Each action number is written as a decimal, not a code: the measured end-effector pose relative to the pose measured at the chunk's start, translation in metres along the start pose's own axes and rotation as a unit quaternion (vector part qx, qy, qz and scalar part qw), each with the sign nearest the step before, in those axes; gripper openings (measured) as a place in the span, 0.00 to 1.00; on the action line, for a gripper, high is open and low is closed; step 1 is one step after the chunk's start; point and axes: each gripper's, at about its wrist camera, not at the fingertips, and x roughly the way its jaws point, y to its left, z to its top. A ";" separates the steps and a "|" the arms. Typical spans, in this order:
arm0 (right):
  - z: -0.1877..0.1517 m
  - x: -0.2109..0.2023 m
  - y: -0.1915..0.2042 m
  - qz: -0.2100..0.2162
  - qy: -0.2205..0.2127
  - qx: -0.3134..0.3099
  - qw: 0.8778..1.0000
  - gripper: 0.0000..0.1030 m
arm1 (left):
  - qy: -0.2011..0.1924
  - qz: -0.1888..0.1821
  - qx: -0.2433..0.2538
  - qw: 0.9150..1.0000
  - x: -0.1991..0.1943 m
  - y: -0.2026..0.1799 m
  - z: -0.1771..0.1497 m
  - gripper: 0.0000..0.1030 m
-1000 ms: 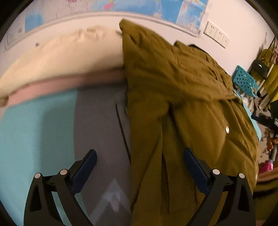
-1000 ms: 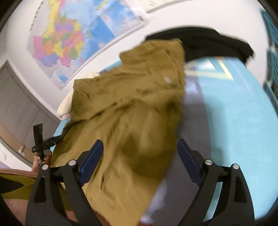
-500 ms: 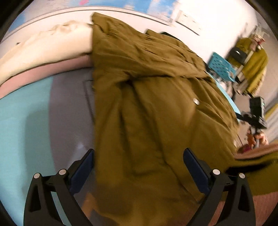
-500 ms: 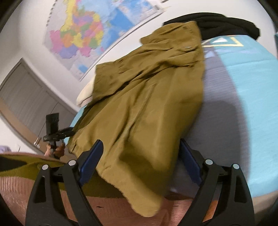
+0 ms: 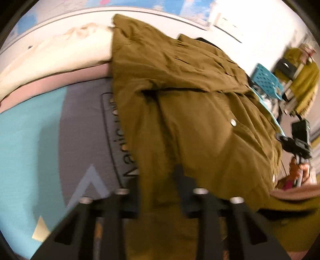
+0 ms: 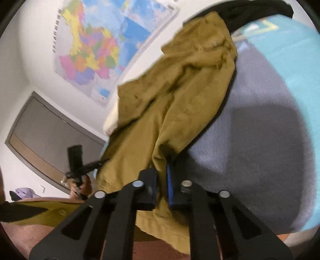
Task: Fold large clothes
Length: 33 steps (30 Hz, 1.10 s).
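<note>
A large olive coat [image 5: 190, 100] with snap buttons lies spread over a bed with a teal and grey cover [image 5: 30, 150]. My left gripper [image 5: 158, 180] is at the coat's near left hem. Its jaws are closing with the olive fabric pinched between them. In the right wrist view the same coat [image 6: 180, 100] runs away from me toward the wall. My right gripper [image 6: 162, 174] is at the near right hem, its blue pads [image 6: 170, 180] closing tight on a fold of fabric.
A cream pillow [image 5: 60, 56] on a pink layer lies at the bed's head. A black garment [image 6: 250, 12] sits at the far end. A blue crate [image 5: 266, 82] and hanging clothes [image 5: 304, 80] stand beside the bed. A map [image 6: 96, 50] covers the wall.
Both grippers stood wide open over the coat's near hem and now have closed on the fabric. The right one has dipped lower toward the hem.
</note>
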 end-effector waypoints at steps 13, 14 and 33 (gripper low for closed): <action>0.014 -0.057 -0.012 -0.049 -0.029 -0.011 0.998 0.11 | 0.011 -0.065 -0.045 0.997 0.002 0.016 -0.015 0.24; 0.011 -0.054 -0.020 -0.055 -0.022 -0.002 0.998 0.24 | 0.009 -0.071 -0.044 0.996 0.001 0.016 -0.015 0.31; -0.008 -0.058 -0.005 0.056 -0.039 -0.018 0.997 0.06 | -0.010 -0.071 -0.038 0.997 -0.002 -0.013 0.003 0.09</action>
